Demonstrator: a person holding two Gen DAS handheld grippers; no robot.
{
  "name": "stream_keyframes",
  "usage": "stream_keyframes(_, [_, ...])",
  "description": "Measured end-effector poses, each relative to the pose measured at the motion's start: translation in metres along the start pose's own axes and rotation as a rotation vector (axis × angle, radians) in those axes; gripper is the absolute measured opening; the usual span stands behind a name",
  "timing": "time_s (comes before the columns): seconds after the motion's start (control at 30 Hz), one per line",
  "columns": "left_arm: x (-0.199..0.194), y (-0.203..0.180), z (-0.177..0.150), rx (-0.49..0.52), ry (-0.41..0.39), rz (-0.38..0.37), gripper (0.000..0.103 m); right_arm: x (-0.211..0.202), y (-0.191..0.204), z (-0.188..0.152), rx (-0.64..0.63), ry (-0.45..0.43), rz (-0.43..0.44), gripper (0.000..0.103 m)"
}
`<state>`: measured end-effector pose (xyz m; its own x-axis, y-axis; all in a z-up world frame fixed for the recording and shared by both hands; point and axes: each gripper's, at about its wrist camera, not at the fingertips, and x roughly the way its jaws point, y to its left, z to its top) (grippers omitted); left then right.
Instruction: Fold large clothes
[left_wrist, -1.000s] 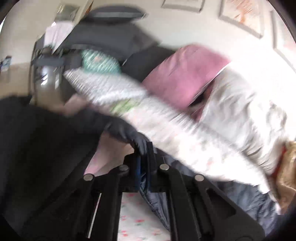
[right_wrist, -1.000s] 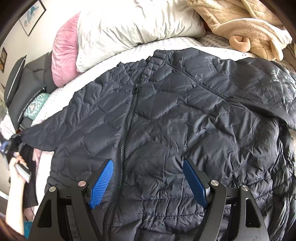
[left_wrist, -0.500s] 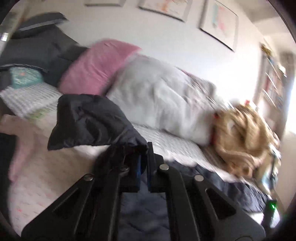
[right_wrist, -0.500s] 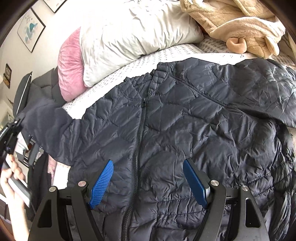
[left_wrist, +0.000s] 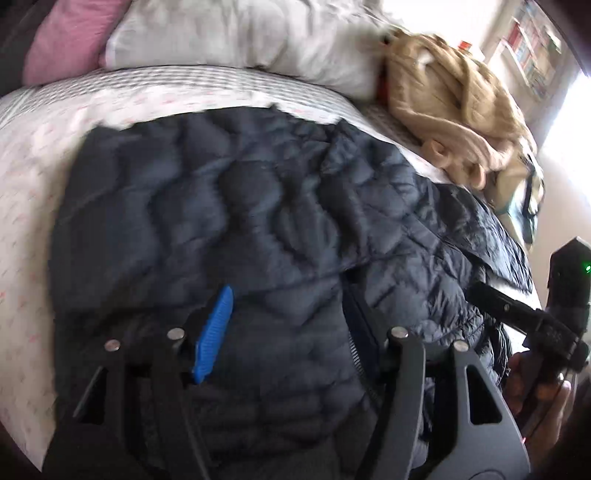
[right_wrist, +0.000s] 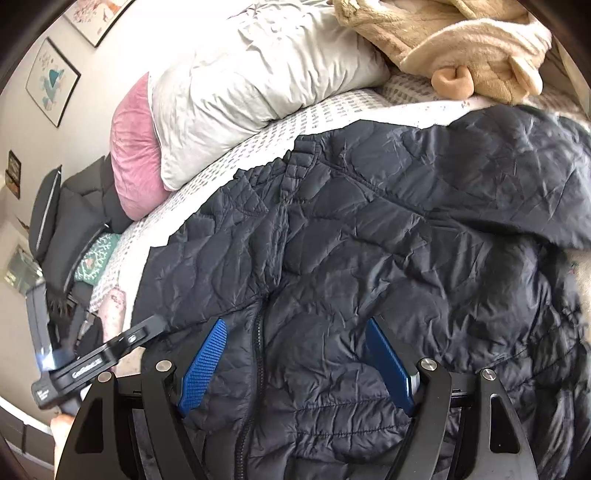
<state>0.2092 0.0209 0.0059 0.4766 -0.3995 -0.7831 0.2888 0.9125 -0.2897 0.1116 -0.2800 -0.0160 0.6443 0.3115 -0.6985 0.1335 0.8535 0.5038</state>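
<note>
Jacket (right_wrist: 388, 240), dark navy and quilted, is spread over the bed (right_wrist: 332, 107) with its collar toward the pillows and the zipper (right_wrist: 256, 354) running down the front. One sleeve (left_wrist: 192, 206) lies folded in across the chest, so that side of the jacket has a straight folded edge where the bedsheet shows just beside it. The other sleeve is off toward the tan blanket (right_wrist: 461, 48) side, kinda rumpled.

Left gripper (left_wrist: 295, 332) is over the lower front of the jacket, right above the folded-in sleeve, and its jaws are opening; there's jacket fabric under and between them, but the pads aren't pressing on it. Only one blue pad is clearly visible, the shot is a bit blurry.

Right gripper (right_wrist: 295, 362) hangs over the jacket's hem area with its fingers wide apart, straddling the zipper, gripping nothing.

Beyond the jacket's collar there's a white pillow (right_wrist: 258, 85) and next to it a pink pillow (right_wrist: 136, 147). The tan blanket is bunched up just past the jacket's far shoulder.
</note>
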Motion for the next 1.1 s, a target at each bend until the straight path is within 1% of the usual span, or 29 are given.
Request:
stream_keyframes(0.03, [-0.01,0.009,-0.003,-0.018,-0.005,0.024,0.063,0.002,-0.001,-0.001,0.013,0.001,0.016,0.079])
stream_keyframes(0.1, [-0.027,0.029,-0.006,-0.035,-0.048,0.074,0.063,0.013,-0.002,-0.003,0.039,0.017,0.059,0.079])
stream_keyframes(0.13, [-0.038,0.043,-0.008,-0.051,-0.096,0.104,0.063,0.023,-0.001,-0.002,0.054,0.038,0.074,0.079])
stream_keyframes(0.2, [-0.041,0.067,-0.01,-0.091,-0.165,0.143,0.063,0.04,0.002,0.003,0.069,0.057,0.086,0.079])
stream_keyframes(0.23, [-0.04,0.08,-0.012,-0.127,-0.191,0.159,0.063,0.055,0.006,0.009,0.066,0.07,0.086,0.078])
stream_keyframes(0.3, [-0.036,0.106,-0.016,-0.202,-0.209,0.15,0.061,0.075,0.012,0.017,0.047,0.083,0.064,0.077])
stream_keyframes(0.33, [-0.03,0.121,-0.016,-0.255,-0.211,0.135,0.055,0.088,0.016,0.021,0.031,0.085,0.048,0.076])
stream_keyframes(0.37, [-0.025,0.129,-0.015,-0.289,-0.217,0.126,0.052,0.102,0.021,0.026,0.014,0.088,0.027,0.075])
stream_keyframes(0.4, [-0.021,0.133,-0.013,-0.316,-0.233,0.115,0.052,0.114,0.026,0.03,0.004,0.087,0.012,0.074])
stream_keyframes(0.43, [-0.016,0.135,-0.012,-0.341,-0.257,0.096,0.052,0.125,0.031,0.032,-0.011,0.088,0.012,0.062])
stream_keyframes(0.47, [-0.013,0.14,-0.011,-0.372,-0.287,0.071,0.052,0.13,0.036,0.034,-0.035,0.088,0.019,0.03])
stream_keyframes(0.5, [-0.01,0.142,-0.011,-0.395,-0.309,0.059,0.051,0.133,0.042,0.034,-0.072,0.09,0.011,0.01])
stream_keyframes(0.53, [-0.007,0.142,-0.009,-0.409,-0.324,0.051,0.05,0.129,0.051,0.035,-0.125,0.069,-0.025,0.007])
stream_keyframes(0.57, [-0.004,0.141,-0.009,-0.415,-0.334,0.039,0.047,0.121,0.056,0.035,-0.156,0.026,-0.04,0.006])
stream_keyframes(0.63, [0.002,0.137,-0.006,-0.395,-0.324,0.028,0.046,0.096,0.067,0.032,-0.237,-0.063,-0.094,0.006])
stream_keyframes(0.7, [0.009,0.137,-0.007,-0.373,-0.293,0.041,0.046,0.086,0.066,0.031,-0.269,-0.093,-0.152,0.006])
stream_keyframes(0.73, [0.019,0.137,-0.007,-0.371,-0.251,0.054,0.046,0.086,0.06,0.028,-0.272,-0.083,-0.192,0.006])
stream_keyframes(0.83, [0.048,0.137,-0.012,-0.382,-0.135,0.083,0.046,0.108,0.042,0.021,-0.267,0.028,-0.289,0.009])
stream_keyframes(0.87, [0.052,0.136,-0.014,-0.375,-0.122,0.089,0.046,0.114,0.037,0.018,-0.258,0.051,-0.306,0.01])
stream_keyframes(0.9, [0.054,0.134,-0.016,-0.366,-0.12,0.095,0.046,0.118,0.031,0.015,-0.245,0.074,-0.309,0.012])
stream_keyframes(1.0, [0.05,0.128,-0.012,-0.354,-0.107,0.134,0.047,0.109,0.02,0.011,-0.198,0.088,-0.274,0.016])
stream_keyframes(1.03, [0.046,0.125,-0.01,-0.355,-0.102,0.151,0.053,0.102,0.017,0.014,-0.175,0.099,-0.249,0.017])
stream_keyframes(1.07, [0.042,0.123,-0.008,-0.355,-0.101,0.157,0.066,0.096,0.013,0.016,-0.153,0.108,-0.224,0.019])
stream_keyframes(1.1, [0.038,0.119,-0.007,-0.353,-0.102,0.16,0.072,0.086,0.007,0.019,-0.128,0.112,-0.2,0.02])
